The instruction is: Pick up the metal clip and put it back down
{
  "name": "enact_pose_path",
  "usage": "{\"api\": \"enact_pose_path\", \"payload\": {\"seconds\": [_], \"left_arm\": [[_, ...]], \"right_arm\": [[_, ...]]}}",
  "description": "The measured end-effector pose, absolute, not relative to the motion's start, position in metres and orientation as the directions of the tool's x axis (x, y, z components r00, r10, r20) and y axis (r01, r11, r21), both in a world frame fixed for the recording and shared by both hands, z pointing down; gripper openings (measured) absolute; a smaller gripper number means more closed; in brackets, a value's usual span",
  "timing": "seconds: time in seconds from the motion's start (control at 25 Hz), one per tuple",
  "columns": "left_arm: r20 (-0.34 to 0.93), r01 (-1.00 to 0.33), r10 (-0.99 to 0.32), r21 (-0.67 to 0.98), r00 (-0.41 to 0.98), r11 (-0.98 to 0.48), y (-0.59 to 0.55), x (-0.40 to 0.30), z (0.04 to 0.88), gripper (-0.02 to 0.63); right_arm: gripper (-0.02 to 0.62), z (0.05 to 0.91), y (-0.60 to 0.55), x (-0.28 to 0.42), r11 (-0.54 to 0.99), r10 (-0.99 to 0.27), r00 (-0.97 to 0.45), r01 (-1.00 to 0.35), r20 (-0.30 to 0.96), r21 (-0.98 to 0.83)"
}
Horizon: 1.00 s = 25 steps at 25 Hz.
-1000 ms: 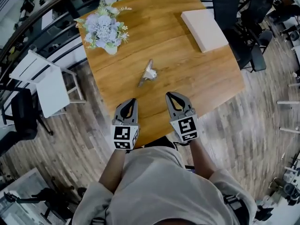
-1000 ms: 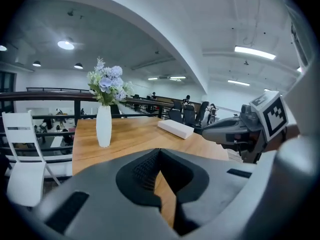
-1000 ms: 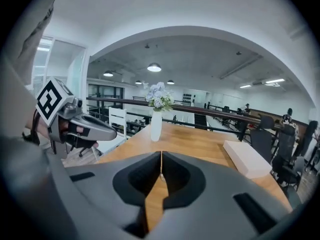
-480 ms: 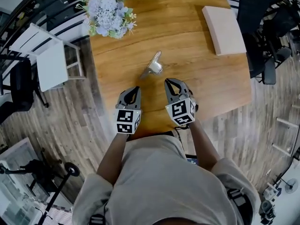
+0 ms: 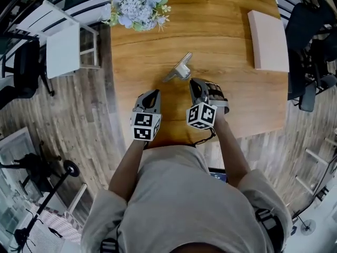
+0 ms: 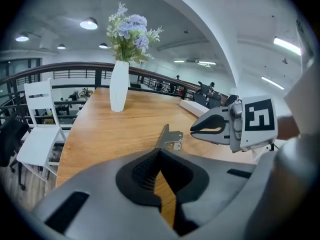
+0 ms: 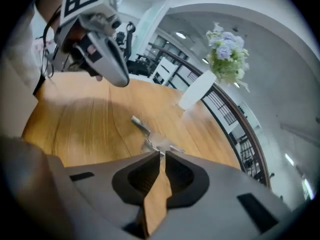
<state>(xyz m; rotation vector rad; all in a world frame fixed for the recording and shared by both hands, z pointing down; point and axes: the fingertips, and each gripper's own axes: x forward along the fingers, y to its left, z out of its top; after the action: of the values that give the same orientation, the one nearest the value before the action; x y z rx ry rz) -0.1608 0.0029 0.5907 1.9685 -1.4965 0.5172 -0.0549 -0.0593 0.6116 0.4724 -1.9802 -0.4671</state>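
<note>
Both pressed together, empty: left hand-held gripper [image 5: 151, 95], right hand-held gripper [image 5: 196, 84]. Small silver metal clip [image 5: 181, 70] lies on wooden bench [image 5: 226, 46], upper centre. We judge this the approach step; next, right jaws must spread.

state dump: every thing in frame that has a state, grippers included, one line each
left gripper: jaws together, empty
right gripper: jaws together, empty
metal clip: lying on the table, not held, just ahead of the right gripper's tips
flower vase: upright on the table
pale slab: lying flat at the table's edge
white chair: upright beside the table
</note>
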Motion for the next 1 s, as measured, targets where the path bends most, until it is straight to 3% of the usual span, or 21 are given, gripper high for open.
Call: {"api": "enact_pose_path", "payload": {"seconds": [0.16,0.32,0.44,0.48,0.52,1.0], "left_arm": [[0.648,-0.959,-0.710,0.236,0.275,-0.156,0.009,-0.158,0.597,0.023],[0.658,-0.959,-0.701,0.237,0.276,-0.156,0.016,-0.155,0.599,0.023],[0.662,-0.961,-0.699,0.234,0.270,-0.150,0.019,-0.158,0.599,0.023],[0.663,-0.961,-0.699,0.234,0.269,-0.148,0.019,-0.159,0.599,0.023],[0.663,-0.961,-0.699,0.234,0.268,-0.147,0.020,-0.160,0.599,0.023],[0.658,-0.965,-0.710,0.227,0.251,-0.130,0.034,-0.171,0.594,0.023]], "right_arm": [[0.029,0.631,-0.065,-0.057,0.755,-0.558,-0.402,0.117,0.726,0.646],[0.031,0.640,-0.070,-0.064,0.664,-0.576,-0.429,0.251,0.696,0.704],[0.060,0.650,-0.071,-0.066,0.650,-0.561,-0.432,0.298,0.706,0.699],[0.146,0.655,-0.070,-0.066,0.661,-0.548,-0.422,0.311,0.722,0.683],[0.172,0.658,-0.069,-0.065,0.668,-0.540,-0.410,0.322,0.735,0.671],[0.170,0.667,-0.076,-0.092,0.603,-0.542,-0.439,0.391,0.716,0.696]]}}
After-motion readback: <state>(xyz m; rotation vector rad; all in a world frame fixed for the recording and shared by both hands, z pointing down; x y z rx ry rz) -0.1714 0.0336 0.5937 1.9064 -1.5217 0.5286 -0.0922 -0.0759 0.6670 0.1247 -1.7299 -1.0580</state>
